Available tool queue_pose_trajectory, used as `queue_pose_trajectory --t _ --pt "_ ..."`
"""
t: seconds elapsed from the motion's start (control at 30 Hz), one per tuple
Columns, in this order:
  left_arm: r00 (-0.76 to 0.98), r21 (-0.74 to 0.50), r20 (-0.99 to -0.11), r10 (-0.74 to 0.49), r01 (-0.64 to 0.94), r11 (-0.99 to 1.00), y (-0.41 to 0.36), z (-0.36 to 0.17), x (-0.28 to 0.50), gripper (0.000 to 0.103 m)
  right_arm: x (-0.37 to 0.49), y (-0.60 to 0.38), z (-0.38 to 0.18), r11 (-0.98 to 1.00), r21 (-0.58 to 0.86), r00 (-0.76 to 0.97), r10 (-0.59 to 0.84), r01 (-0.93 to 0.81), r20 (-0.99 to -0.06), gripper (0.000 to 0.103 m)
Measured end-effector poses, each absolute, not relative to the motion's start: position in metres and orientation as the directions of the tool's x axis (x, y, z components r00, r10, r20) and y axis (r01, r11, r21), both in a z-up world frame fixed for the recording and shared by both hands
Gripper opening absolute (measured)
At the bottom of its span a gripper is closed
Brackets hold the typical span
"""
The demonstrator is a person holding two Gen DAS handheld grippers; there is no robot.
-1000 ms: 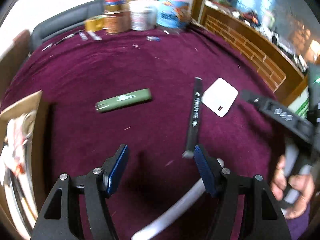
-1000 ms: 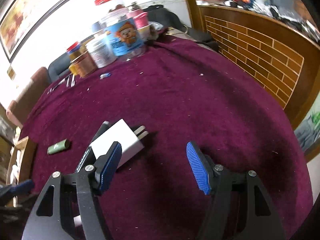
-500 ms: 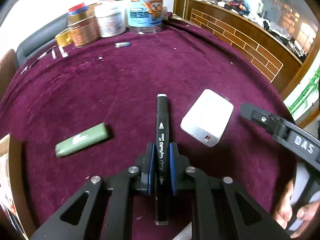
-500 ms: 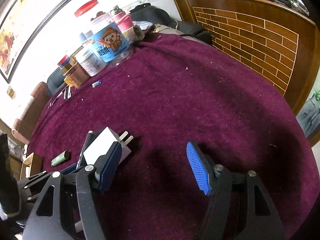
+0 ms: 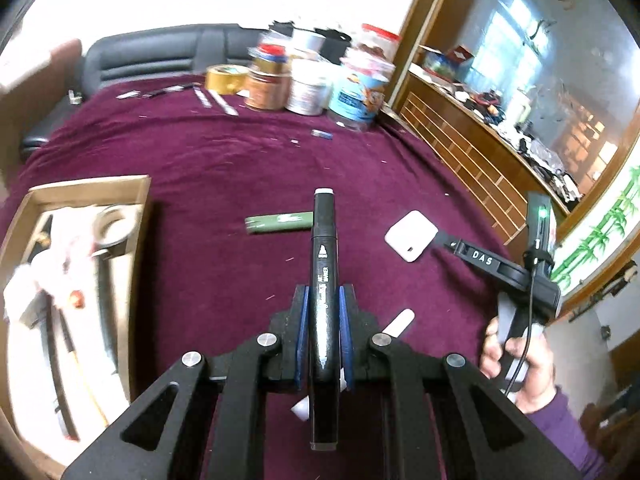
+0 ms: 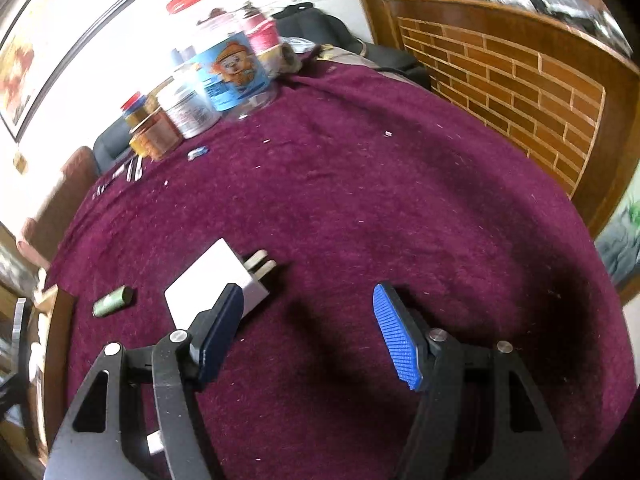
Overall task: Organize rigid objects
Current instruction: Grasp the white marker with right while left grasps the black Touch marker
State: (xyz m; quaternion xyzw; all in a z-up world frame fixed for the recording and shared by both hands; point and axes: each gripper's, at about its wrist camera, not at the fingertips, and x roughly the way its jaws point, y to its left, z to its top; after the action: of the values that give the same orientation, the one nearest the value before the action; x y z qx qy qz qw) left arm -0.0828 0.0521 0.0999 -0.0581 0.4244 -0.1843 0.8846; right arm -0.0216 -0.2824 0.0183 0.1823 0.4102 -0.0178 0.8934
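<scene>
Left gripper [image 5: 323, 336] pinches black marker [image 5: 323, 264] mid-barrel, lifted over the maroon cloth [image 5: 224, 168]; right gripper [image 6: 308, 332] spread, nothing between its pads.

Marker looks light, stiff and smooth, so likely to pivot; a grip near the middle suits it. Barrel print reads "ART MARKER". "DAS" shows on the right gripper's arm. Cardboard box [image 5: 140, 216] sits just left; white charger [image 5: 410, 236] and green lighter [image 5: 278, 223] lie on the cloth.
</scene>
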Motion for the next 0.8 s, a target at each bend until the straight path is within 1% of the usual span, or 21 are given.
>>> queue_pose_trajectory --t 0.07,0.1,0.17,0.23,0.3,0.33,0.4,0.47,0.57,0.67,0.8 --pt "0.595 -0.24 -0.722 -0.352 0.261 0.935 0.064 0.102 -0.096 0.011 -0.027 -0.268 0.027 0.952 0.27 0.667 0.106 0.147 -0.738 0.067" --pt "0.609 -0.225 -0.719 -0.335 0.253 0.941 0.069 0.102 -0.102 0.011 -0.032 -0.261 0.031 0.952 0.278 0.666 0.128 0.124 -0.735 0.067" --pt "0.633 -0.201 -0.711 -0.306 0.234 0.951 0.083 0.103 -0.111 0.011 -0.051 -0.242 0.041 0.933 0.358 0.633 0.25 0.046 -0.732 0.067" --pt "0.638 -0.223 -0.703 -0.314 0.221 0.949 0.096 0.1 -0.116 0.011 -0.066 -0.218 0.041 0.894 0.449 0.548 0.384 -0.018 -0.743 0.067" --pt "0.643 -0.246 -0.697 -0.318 0.203 0.948 0.109 0.098 -0.119 0.011 -0.074 -0.197 0.034 0.87 0.49 0.479 0.452 -0.053 -0.752 0.067" --pt "0.645 -0.262 -0.694 -0.319 0.186 0.947 0.117 0.096 -0.121 0.011 -0.076 -0.183 0.028 0.873 0.482 0.439 0.46 -0.068 -0.772 0.067" --pt "0.649 -0.296 -0.689 -0.323 0.155 0.943 0.133 0.092 -0.125 0.011 -0.075 -0.163 0.02 0.9 0.43 0.406 0.42 -0.073 -0.812 0.068" --pt "0.653 -0.312 -0.688 -0.315 0.126 0.942 0.148 0.089 -0.129 0.011 -0.074 -0.148 0.023 0.93 0.358 0.432 0.355 -0.078 -0.829 0.068" --pt "0.666 -0.327 -0.686 -0.294 0.079 0.942 0.173 0.087 -0.137 0.011 -0.066 -0.124 0.024 0.937 0.337 0.413 0.343 -0.089 -0.844 0.069" --pt "0.68 -0.332 -0.684 -0.264 0.031 0.943 0.198 0.084 -0.145 0.011 -0.06 -0.1 0.023 0.954 0.283 0.421 0.3 -0.104 -0.856 0.069" --pt "0.683 -0.35 -0.695 -0.225 -0.048 0.936 0.233 0.072 -0.151 0.012 -0.061 -0.075 0.021 0.978 0.167 0.454 0.206 -0.125 -0.867 0.068"
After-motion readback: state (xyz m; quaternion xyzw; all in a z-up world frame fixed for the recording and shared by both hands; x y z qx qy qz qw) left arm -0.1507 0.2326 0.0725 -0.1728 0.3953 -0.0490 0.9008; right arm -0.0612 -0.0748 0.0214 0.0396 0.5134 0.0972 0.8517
